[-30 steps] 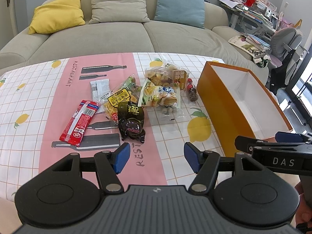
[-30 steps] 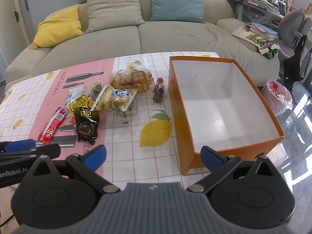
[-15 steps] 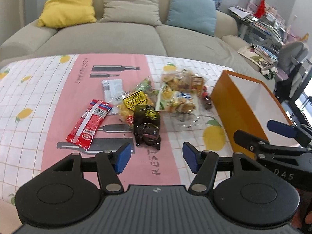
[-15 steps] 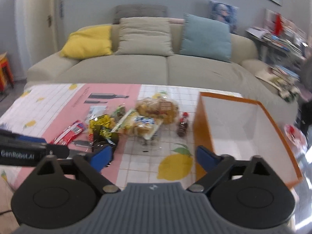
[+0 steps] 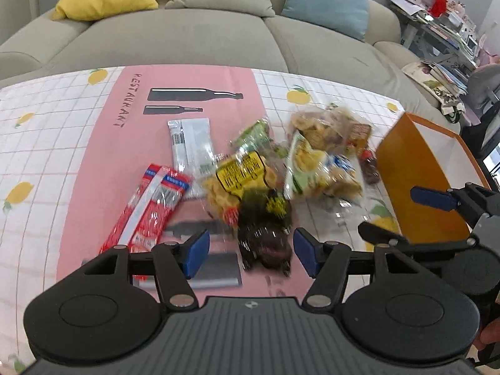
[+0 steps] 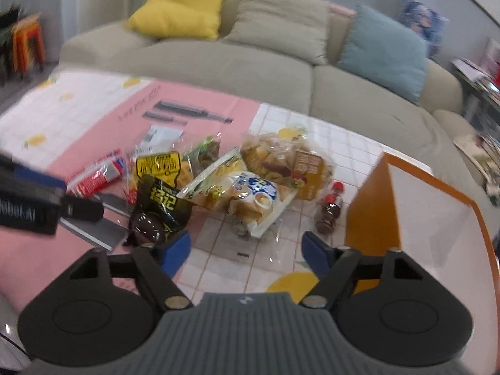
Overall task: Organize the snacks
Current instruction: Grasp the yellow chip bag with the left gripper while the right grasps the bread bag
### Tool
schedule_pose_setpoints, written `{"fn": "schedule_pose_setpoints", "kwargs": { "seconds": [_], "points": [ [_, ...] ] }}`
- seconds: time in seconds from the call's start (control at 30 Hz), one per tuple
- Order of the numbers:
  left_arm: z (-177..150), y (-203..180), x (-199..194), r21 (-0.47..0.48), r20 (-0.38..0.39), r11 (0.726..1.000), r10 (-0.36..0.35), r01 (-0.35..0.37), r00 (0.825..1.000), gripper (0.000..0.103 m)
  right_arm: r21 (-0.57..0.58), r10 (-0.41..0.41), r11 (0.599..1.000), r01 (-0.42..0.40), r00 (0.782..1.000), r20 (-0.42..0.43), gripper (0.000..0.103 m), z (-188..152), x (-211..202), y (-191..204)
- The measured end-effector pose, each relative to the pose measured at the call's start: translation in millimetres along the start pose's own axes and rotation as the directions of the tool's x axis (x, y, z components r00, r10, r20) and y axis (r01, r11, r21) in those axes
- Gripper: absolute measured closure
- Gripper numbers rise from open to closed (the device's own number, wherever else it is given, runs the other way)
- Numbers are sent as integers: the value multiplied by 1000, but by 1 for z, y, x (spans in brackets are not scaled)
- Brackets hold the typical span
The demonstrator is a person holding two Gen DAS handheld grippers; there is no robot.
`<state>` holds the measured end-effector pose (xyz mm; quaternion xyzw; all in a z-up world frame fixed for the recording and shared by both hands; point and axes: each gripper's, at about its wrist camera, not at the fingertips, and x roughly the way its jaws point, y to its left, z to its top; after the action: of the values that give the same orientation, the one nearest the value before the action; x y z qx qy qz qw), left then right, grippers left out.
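A heap of snack packs lies mid-table: a black pack, a yellow-label bag, a red pack, a white sachet, a white bread bag and a brown-label bag. A small red-capped bottle lies beside the open orange box. My left gripper is open and empty, its jaws either side of the black pack's near end. My right gripper is open and empty, just in front of the bread bag.
The table wears a pink and white lemon-print cloth. A beige sofa with yellow, beige and blue cushions runs along its far edge. A cluttered desk and a chair stand at the right.
Both grippers have moved forward and down toward the snack heap. The right gripper has swung left, away from the orange box. Both stay open.
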<state>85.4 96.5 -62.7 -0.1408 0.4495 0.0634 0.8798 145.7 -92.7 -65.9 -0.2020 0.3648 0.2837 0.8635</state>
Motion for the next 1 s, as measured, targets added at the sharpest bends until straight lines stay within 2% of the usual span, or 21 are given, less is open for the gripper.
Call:
{"fn": "schedule_pose_setpoints", "kwargs": {
  "seconds": [0.2,0.37,0.5,0.67,0.93,1.0],
  "points": [
    [34,11,37,81,-35,997,21,-18,999,30,-121,12,992,-16,999,-33,25,25,42,3],
    [53,16,61,181,-44,983,-13,21,999,30,-190,12,981,-23,998,-57,25,37,69,3],
    [62,20,83,181,-88,982,-32,47,996,29,-190,46,980,-60,996,-75,25,41,85,2],
    [66,21,101,216,-107,975,-32,54,994,26,-148,84,984,-100,990,-111,24,38,102,1],
    [56,15,117,228,-163,966,-84,121,983,18,-167,51,984,-64,995,-83,23,27,109,7],
    [56,16,119,196,-189,971,-101,138,977,22,-190,30,981,-44,997,-76,23,23,112,9]
  ]
}}
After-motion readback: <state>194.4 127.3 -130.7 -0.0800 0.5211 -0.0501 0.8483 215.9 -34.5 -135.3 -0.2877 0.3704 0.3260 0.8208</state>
